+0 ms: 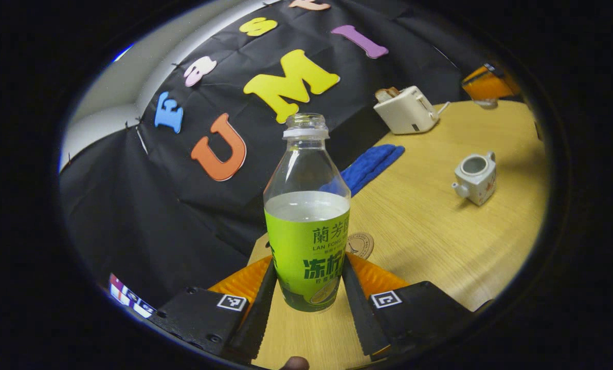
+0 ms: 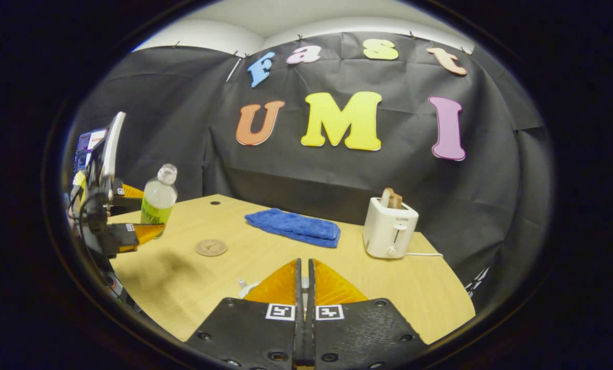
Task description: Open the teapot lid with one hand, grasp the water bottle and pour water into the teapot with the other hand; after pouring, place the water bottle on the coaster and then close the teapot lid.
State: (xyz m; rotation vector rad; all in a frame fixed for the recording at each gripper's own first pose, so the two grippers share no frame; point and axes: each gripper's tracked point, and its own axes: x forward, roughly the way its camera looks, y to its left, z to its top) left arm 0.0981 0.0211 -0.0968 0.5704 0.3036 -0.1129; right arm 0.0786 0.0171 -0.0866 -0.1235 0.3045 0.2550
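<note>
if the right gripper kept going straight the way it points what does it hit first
Probably the blue towel, which lies on the table directly ahead of the right gripper; its jaws are closed together. If it travels above the tabletop, the black cloth wall comes next. Depth is unclear.

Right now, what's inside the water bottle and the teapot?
The uncapped water bottle holds clear liquid up to just above its green label; the label hides whatever is lower down. The teapot stands with its lid off, its opening showing a pale inner wall; its bottom can't be seen.
</note>
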